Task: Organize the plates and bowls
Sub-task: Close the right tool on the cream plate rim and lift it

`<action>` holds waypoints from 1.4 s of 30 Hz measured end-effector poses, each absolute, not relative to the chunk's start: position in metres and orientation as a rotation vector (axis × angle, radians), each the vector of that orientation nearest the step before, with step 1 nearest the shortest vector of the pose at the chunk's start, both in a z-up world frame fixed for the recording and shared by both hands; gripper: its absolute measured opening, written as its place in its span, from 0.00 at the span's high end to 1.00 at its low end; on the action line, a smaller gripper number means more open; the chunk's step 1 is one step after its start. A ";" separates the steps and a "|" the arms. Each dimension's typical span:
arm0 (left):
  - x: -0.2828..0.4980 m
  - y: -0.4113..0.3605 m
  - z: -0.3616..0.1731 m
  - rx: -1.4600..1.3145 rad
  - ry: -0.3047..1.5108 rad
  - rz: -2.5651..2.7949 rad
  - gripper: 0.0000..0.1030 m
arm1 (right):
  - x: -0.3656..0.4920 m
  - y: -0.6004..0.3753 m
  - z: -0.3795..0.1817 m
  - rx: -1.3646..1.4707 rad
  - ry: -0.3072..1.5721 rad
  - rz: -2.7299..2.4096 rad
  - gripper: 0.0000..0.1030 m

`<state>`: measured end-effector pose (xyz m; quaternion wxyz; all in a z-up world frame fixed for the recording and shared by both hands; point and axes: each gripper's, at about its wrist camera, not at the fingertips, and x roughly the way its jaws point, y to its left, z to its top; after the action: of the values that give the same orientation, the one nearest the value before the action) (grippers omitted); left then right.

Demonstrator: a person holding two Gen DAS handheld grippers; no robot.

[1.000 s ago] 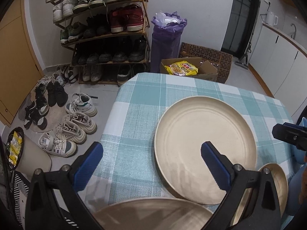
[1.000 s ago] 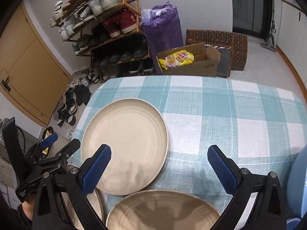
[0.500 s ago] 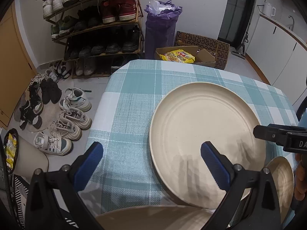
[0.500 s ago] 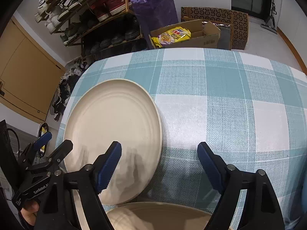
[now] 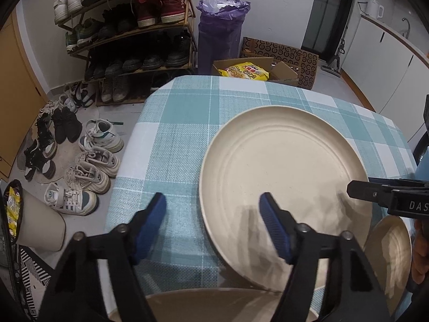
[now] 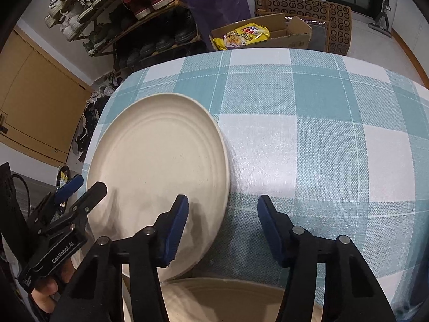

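A big cream plate (image 5: 281,177) lay flat on the teal-and-white checked tablecloth (image 5: 174,139), toward the cloth's nine o'clock edge in the right wrist view. The left gripper (image 5: 211,212) hung over the plate's seven o'clock rim; its jaws had just been closing and stood about half apart, one blue pad over the bare cloth and the other over the plate, the rim between them, no pad pressing on it. The right gripper (image 6: 222,214) straddled the plate's four o'clock rim the same way, jaws just narrowed to roughly half, one pad above the plate and the other above the cloth, gripping nothing. A second cream dish (image 6: 228,300) sat at six o'clock below the plate, partly hidden by the gripper bodies, and a smaller one (image 5: 388,252) at five o'clock in the left wrist view. Beyond the table stood a shoe rack (image 5: 128,26), a purple bag (image 5: 219,26) and an open cardboard box (image 5: 257,69)
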<state>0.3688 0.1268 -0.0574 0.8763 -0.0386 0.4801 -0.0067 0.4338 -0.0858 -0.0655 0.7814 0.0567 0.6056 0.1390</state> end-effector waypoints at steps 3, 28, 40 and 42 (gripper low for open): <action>0.370 0.124 -0.061 -0.079 1.020 -0.029 0.52 | 0.433 -0.087 -0.066 0.134 1.311 0.301 0.48; 0.372 0.127 -0.067 -0.110 1.042 -0.051 0.79 | 0.436 -0.095 -0.069 0.180 1.311 0.317 0.82; 0.371 0.132 -0.064 -0.117 1.031 -0.045 0.87 | 0.436 -0.088 -0.070 0.163 1.294 0.343 0.90; 0.371 0.131 -0.063 -0.110 1.025 -0.043 0.87 | 0.436 -0.087 -0.070 0.155 1.292 0.341 0.90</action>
<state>0.3713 0.1312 -0.0626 0.8698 -0.0526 0.4902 -0.0207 0.4361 -0.0869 -0.0702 0.7823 0.0717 0.5982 0.1580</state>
